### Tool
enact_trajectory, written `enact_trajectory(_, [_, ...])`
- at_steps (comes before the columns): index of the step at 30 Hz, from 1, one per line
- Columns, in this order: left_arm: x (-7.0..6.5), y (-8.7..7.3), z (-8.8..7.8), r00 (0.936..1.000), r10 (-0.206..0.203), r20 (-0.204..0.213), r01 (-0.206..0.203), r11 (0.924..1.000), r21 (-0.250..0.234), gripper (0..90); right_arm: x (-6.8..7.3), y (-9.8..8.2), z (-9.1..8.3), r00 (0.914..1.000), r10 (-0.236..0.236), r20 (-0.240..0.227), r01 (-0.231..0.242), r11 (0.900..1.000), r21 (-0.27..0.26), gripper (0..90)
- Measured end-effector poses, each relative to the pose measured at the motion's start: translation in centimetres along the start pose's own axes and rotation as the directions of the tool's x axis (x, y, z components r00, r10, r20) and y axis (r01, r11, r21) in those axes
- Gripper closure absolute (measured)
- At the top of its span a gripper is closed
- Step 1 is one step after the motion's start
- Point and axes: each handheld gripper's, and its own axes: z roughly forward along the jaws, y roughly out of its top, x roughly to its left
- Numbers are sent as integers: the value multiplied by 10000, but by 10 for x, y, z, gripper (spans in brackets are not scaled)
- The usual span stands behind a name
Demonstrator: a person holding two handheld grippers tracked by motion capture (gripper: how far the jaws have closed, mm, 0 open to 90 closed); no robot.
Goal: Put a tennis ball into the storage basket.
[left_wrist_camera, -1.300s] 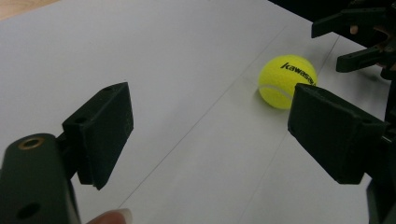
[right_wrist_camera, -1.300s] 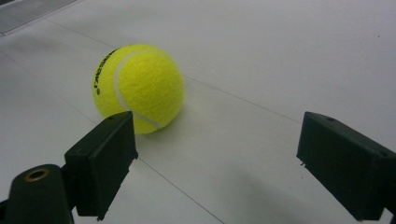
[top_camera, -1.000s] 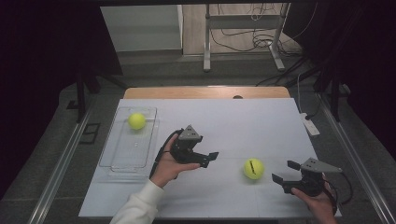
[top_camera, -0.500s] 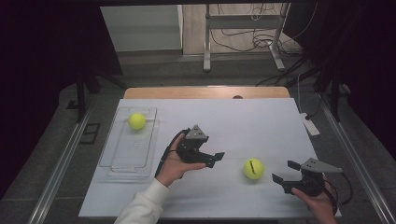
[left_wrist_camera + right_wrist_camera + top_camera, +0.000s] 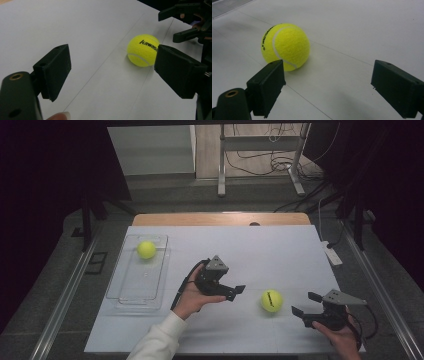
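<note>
We see the yellow felt tennis ball (image 5: 271, 300) resting on the white table sheet (image 5: 280, 255), between our two grippers and touching neither; our left gripper (image 5: 235, 292) hangs just to its left with jaws spread and nothing between them; our right gripper (image 5: 306, 304) sits near its right side, jaws likewise apart and empty; a second yellow tennis ball (image 5: 146, 250) lies in the clear plastic tray (image 5: 135, 292) at the sheet's left edge, well apart.
</note>
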Motion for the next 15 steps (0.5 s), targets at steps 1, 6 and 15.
enact_trajectory(1, [0,0,0,10000,0,0,0,10000,0,150,0,0,0,10000,0,0,0,10000,0,119])
enact_trajectory(6, [-4,1,5,9999,45,112,-45,10000,61,149,0,0,0,10000,-2,2,2,10000,5,119])
enact_trajectory(15, [-12,3,15,9993,153,351,-160,9997,182,147,0,0,0,10000,-8,2,8,10000,17,119])
